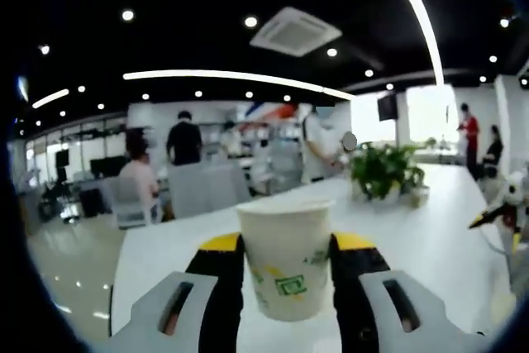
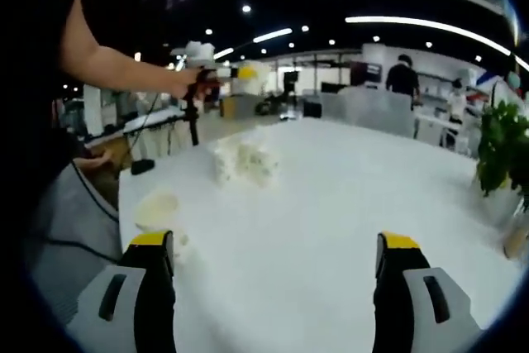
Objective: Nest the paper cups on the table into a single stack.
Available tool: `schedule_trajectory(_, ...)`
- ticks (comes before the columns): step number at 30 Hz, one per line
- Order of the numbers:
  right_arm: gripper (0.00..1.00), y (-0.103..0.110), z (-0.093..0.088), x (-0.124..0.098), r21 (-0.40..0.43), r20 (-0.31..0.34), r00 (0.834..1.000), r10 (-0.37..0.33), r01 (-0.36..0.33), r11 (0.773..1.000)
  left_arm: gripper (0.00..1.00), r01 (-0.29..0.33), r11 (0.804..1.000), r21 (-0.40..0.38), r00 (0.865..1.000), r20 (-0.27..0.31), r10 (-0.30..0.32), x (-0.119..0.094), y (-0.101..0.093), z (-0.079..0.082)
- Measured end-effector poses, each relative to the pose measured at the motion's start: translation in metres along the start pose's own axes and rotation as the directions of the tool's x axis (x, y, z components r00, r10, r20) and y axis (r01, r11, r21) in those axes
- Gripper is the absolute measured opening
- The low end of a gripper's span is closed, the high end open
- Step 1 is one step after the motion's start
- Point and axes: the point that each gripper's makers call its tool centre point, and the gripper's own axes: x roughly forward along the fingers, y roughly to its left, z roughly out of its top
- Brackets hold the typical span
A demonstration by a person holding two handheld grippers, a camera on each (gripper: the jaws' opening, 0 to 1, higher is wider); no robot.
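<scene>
A white paper cup (image 1: 286,255) with green and yellow print stands upright between the yellow-tipped jaws of my left gripper (image 1: 286,242), which is shut on it above the white table (image 1: 165,245). In the right gripper view, my right gripper (image 2: 277,264) is wide open over the table (image 2: 331,204) with nothing between its jaws. A blurred cluster of white paper cups (image 2: 244,161) sits farther back on the table. Another pale cup (image 2: 157,208) sits near the table's left edge. A person's hand holds the left gripper (image 2: 202,62) up at the upper left.
A potted green plant (image 1: 384,169) stands on the table, also at the right edge of the right gripper view as the plant (image 2: 502,150). A cable (image 2: 83,204) hangs off the table's left side. Several people and office chairs are beyond the far edge.
</scene>
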Motion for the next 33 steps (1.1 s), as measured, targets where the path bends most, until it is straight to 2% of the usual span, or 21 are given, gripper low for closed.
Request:
schedule_trajectory(11, 1.00, 0.010, 0.002, -0.004, -0.011, 0.002, 1.000, 0.005, -0.005, 1.000, 0.40, 0.018, 1.000, 0.000, 1.000, 0.014, -0.018, -0.009, -0.021, 0.006)
schedule_trajectory(19, 1.00, 0.011, 0.007, -0.006, -0.014, 0.005, 1.000, 0.004, -0.004, 1.000, 0.40, 0.048, 0.999, -0.012, 0.999, 0.000, -0.048, -0.014, -0.041, 0.000)
schedule_trajectory(33, 1.00, 0.010, 0.005, -0.011, -0.009, 0.009, 1.000, 0.003, -0.003, 1.000, 0.40, 0.074, 0.997, -0.024, 0.997, 0.008, -0.074, -0.020, -0.070, -0.008)
